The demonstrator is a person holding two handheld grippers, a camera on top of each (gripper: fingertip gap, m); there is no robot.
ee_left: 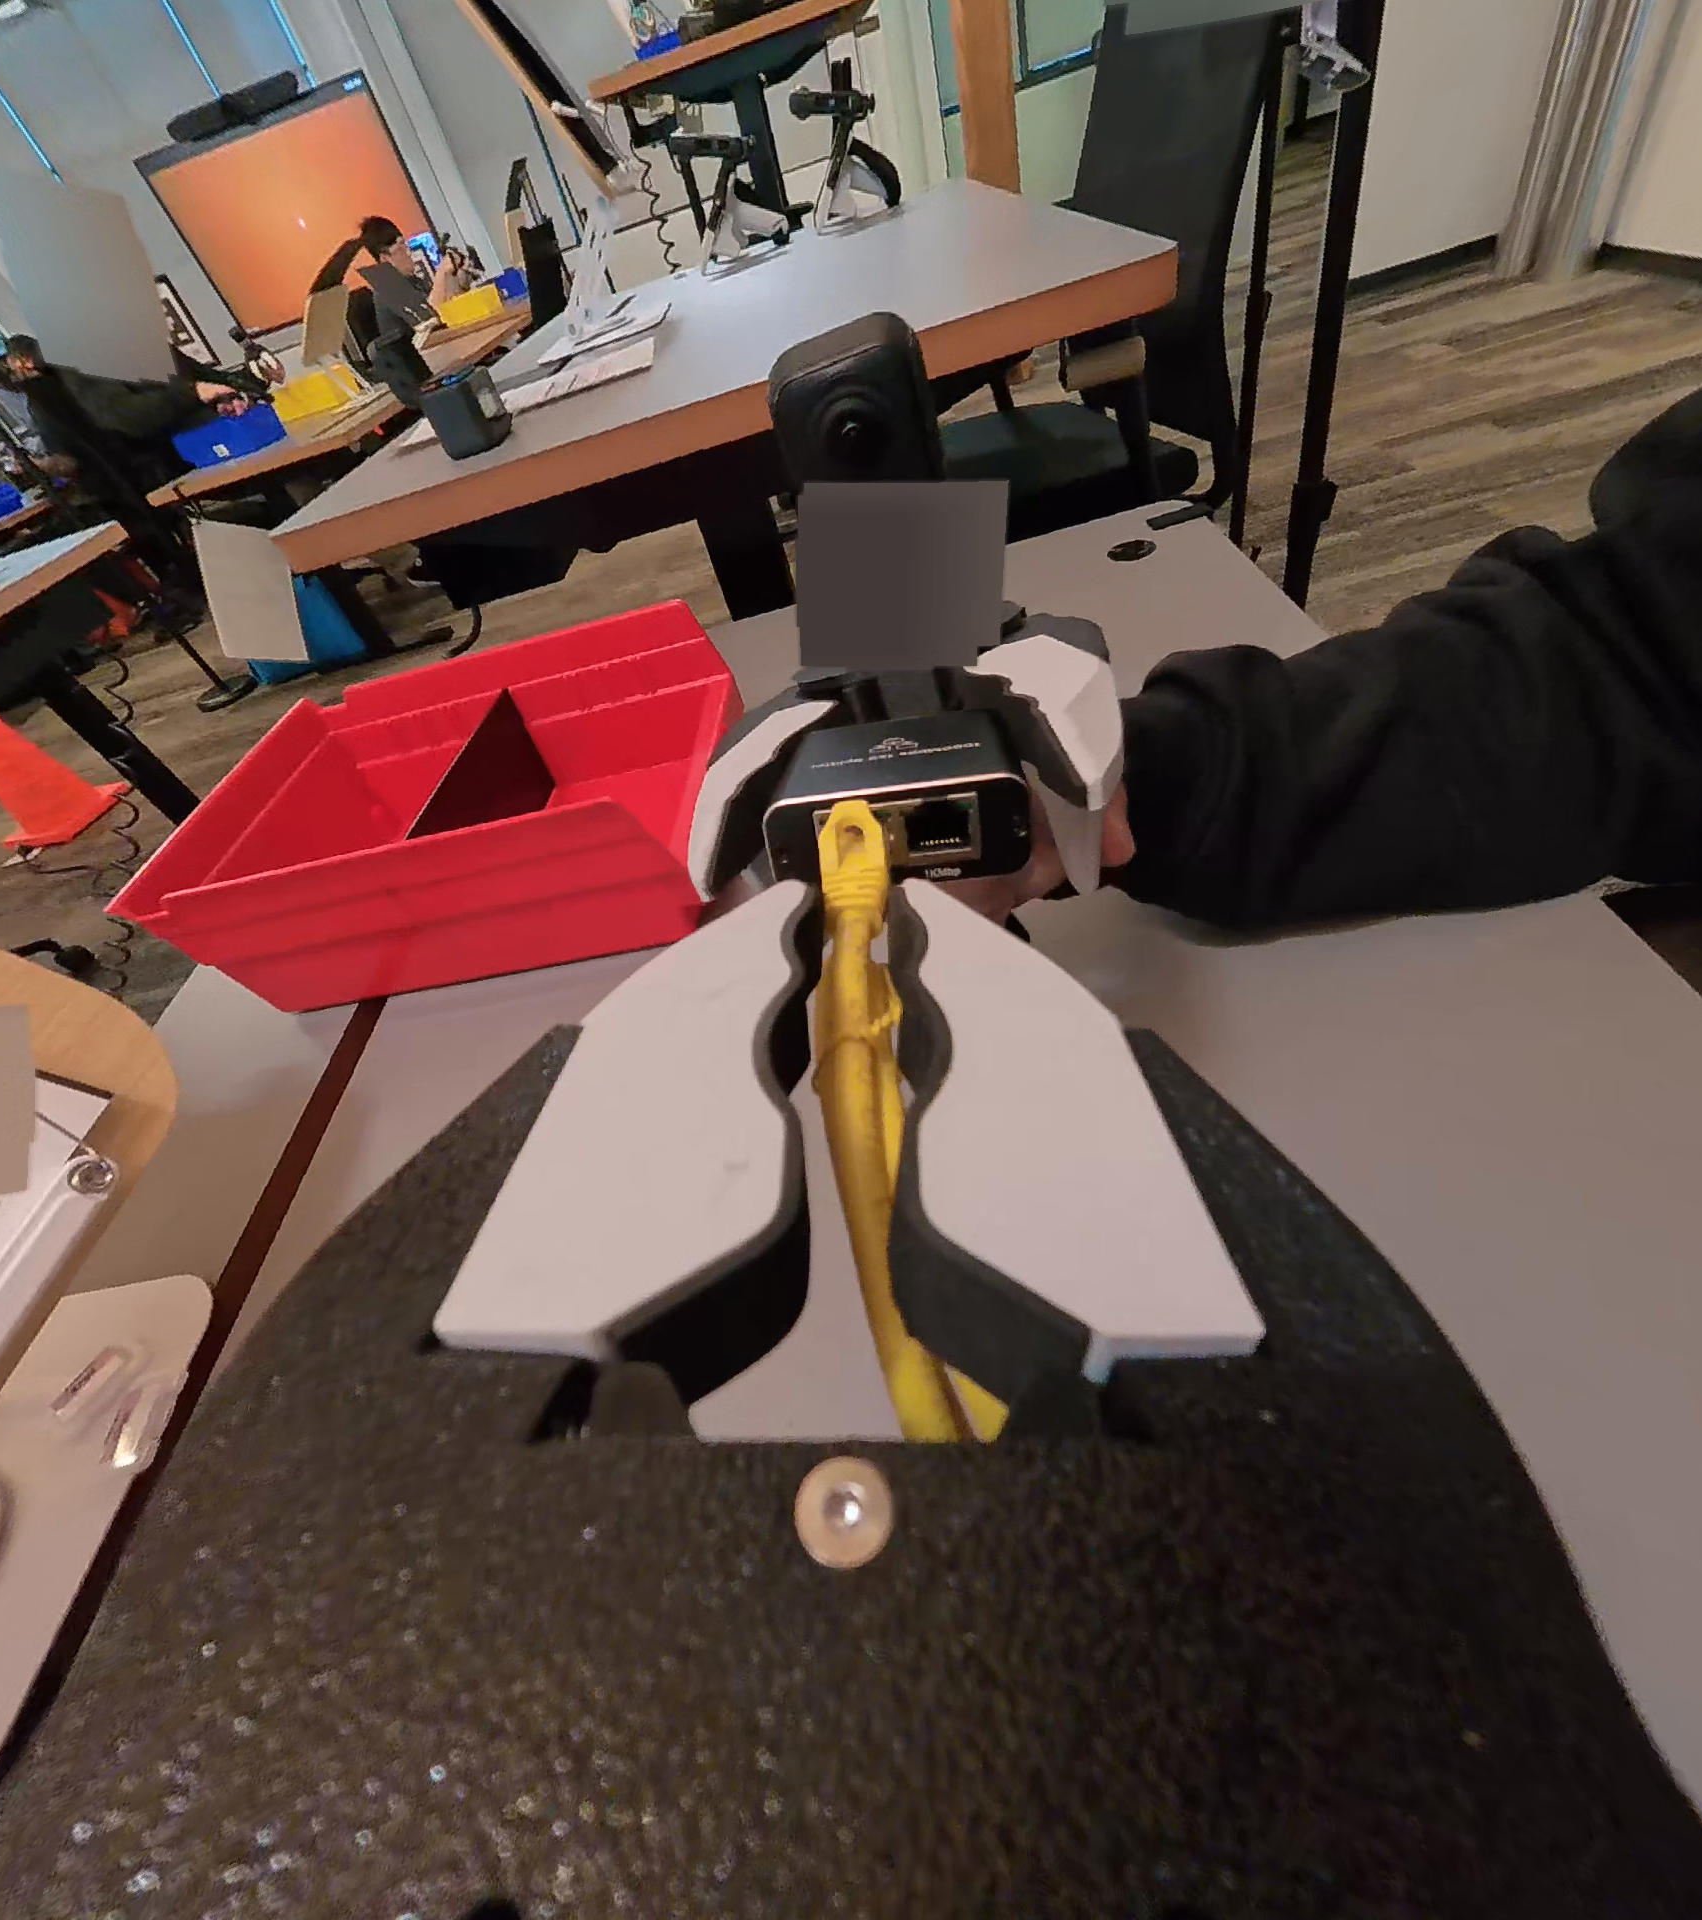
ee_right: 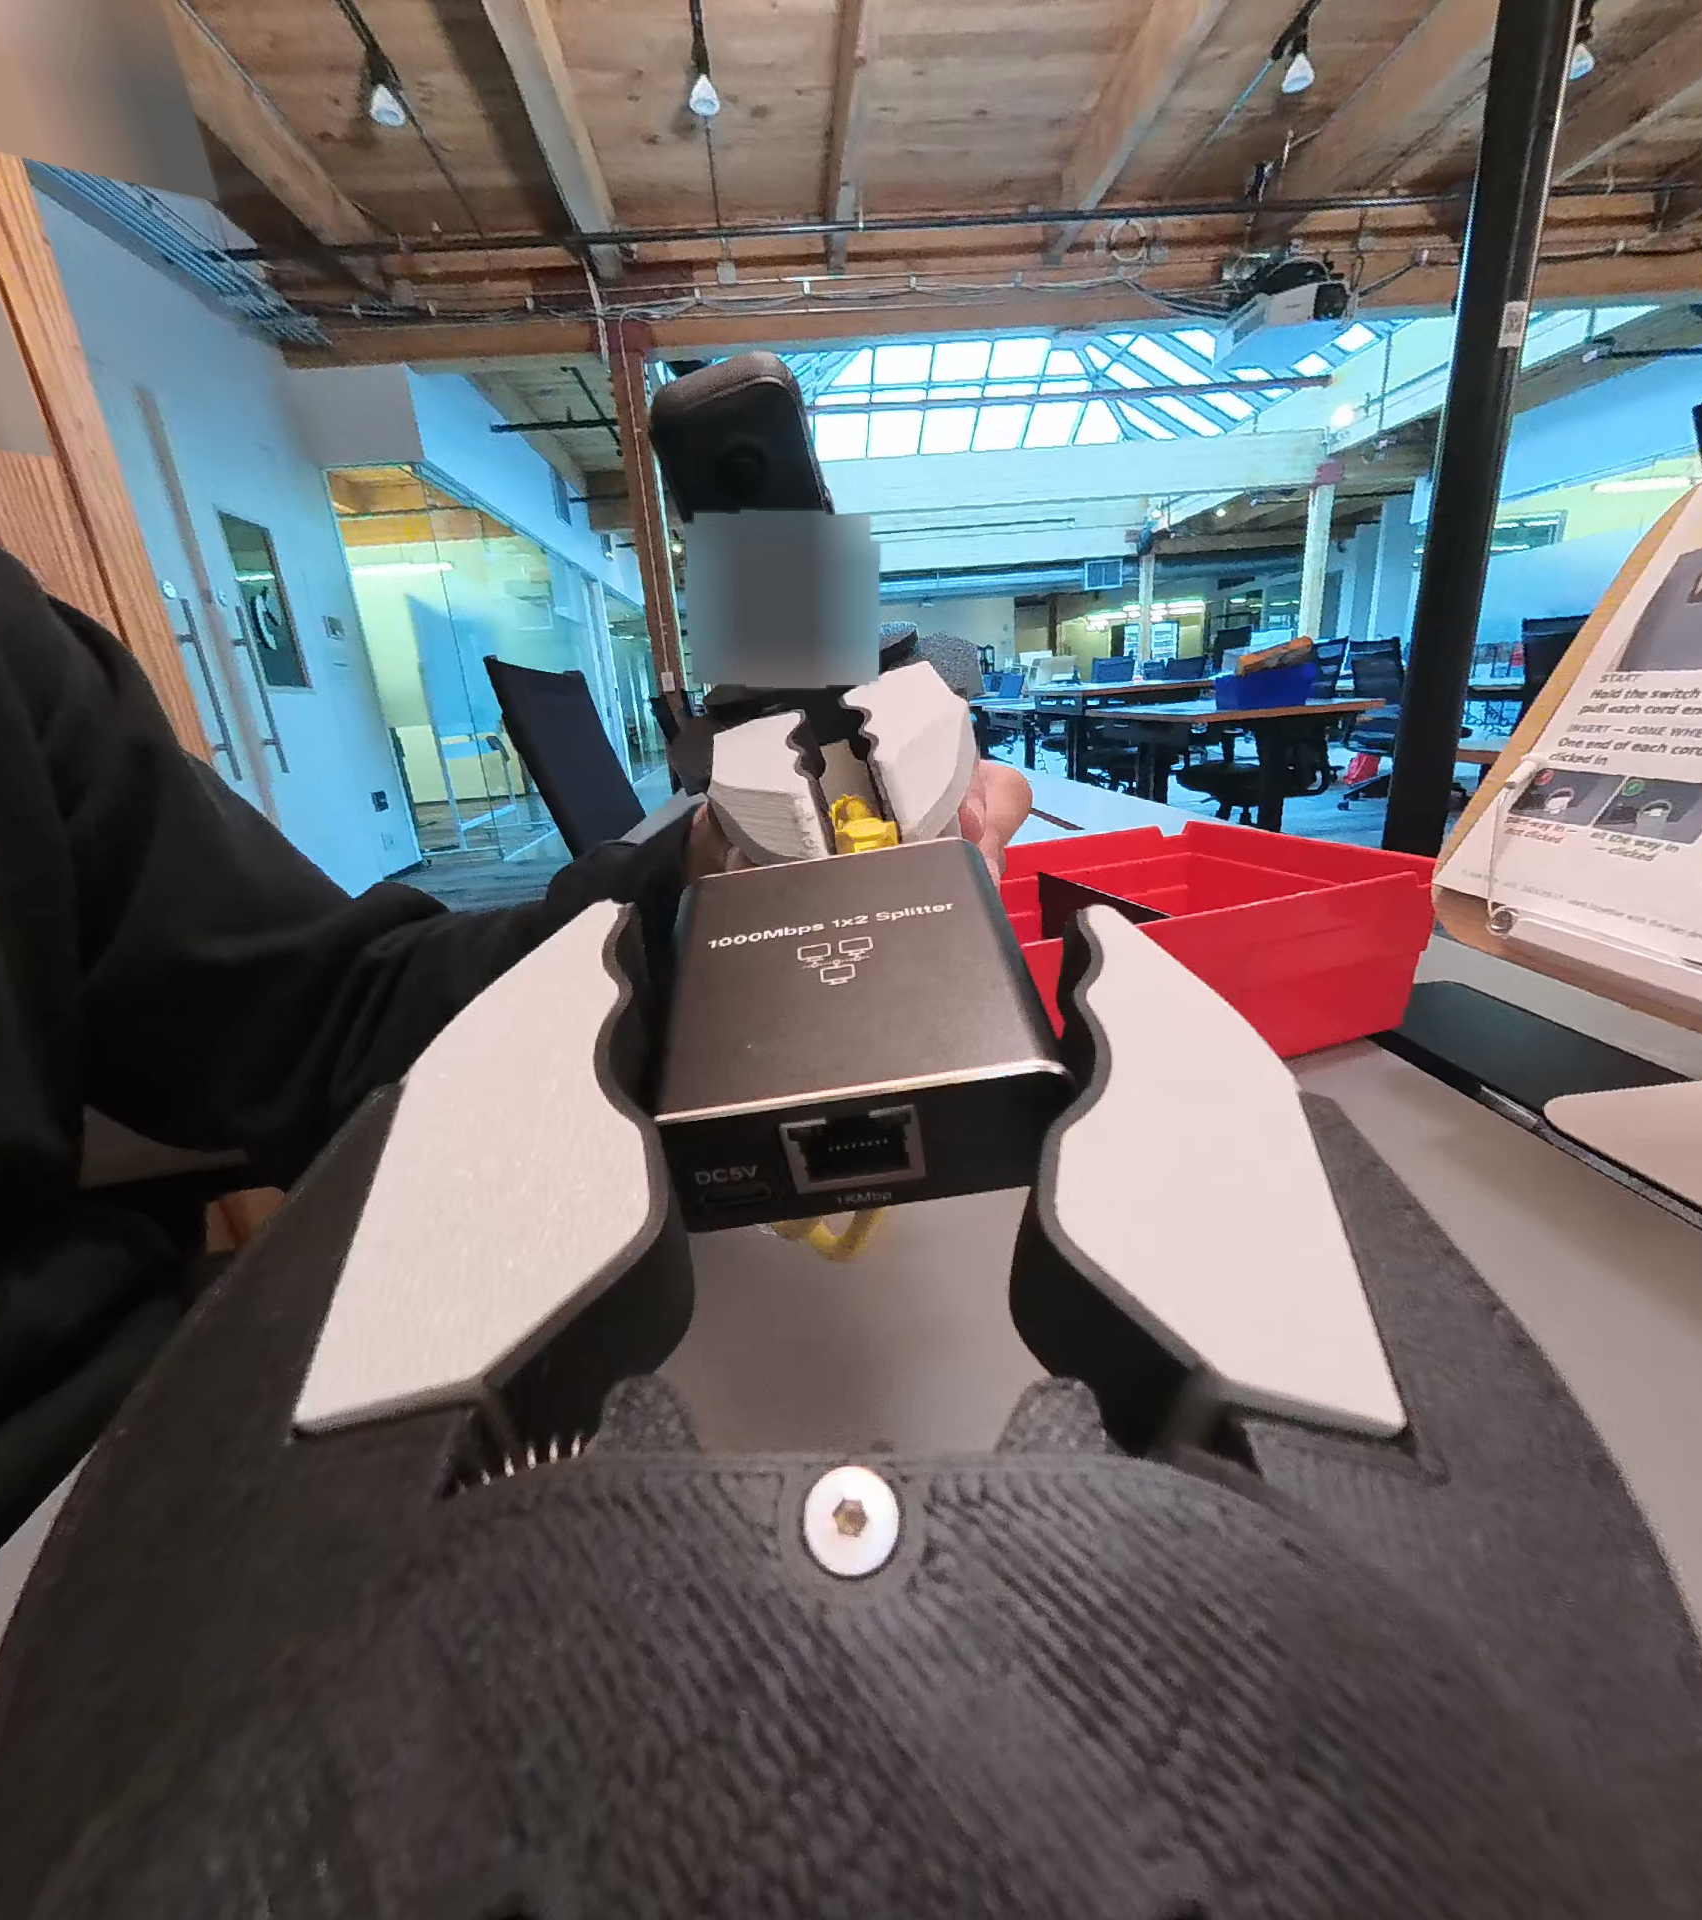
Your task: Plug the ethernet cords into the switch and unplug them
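Observation:
My left gripper (ee_left: 852,920) is shut on a yellow ethernet cord (ee_left: 862,1049) just behind its plug. The plug (ee_left: 852,847) sits in the left port of the small black switch (ee_left: 888,805); the port beside it is empty. My right gripper (ee_right: 852,935) is shut on the switch (ee_right: 847,987) by its two sides and holds it above the grey table (ee_left: 1346,1091). In the right wrist view the left gripper (ee_right: 842,784) faces me behind the switch with the yellow plug (ee_right: 862,831) between its fingers. A near port (ee_right: 852,1148) on the switch is empty.
A red bin (ee_left: 431,831) with a black divider stands on the table to the left of the switch, and shows in the right wrist view (ee_right: 1221,935). A wooden stand with an instruction sheet (ee_right: 1647,748) stands at the right. A person's black sleeve (ee_left: 1449,748) reaches in. Less than 4 cm separates the two grippers' tips.

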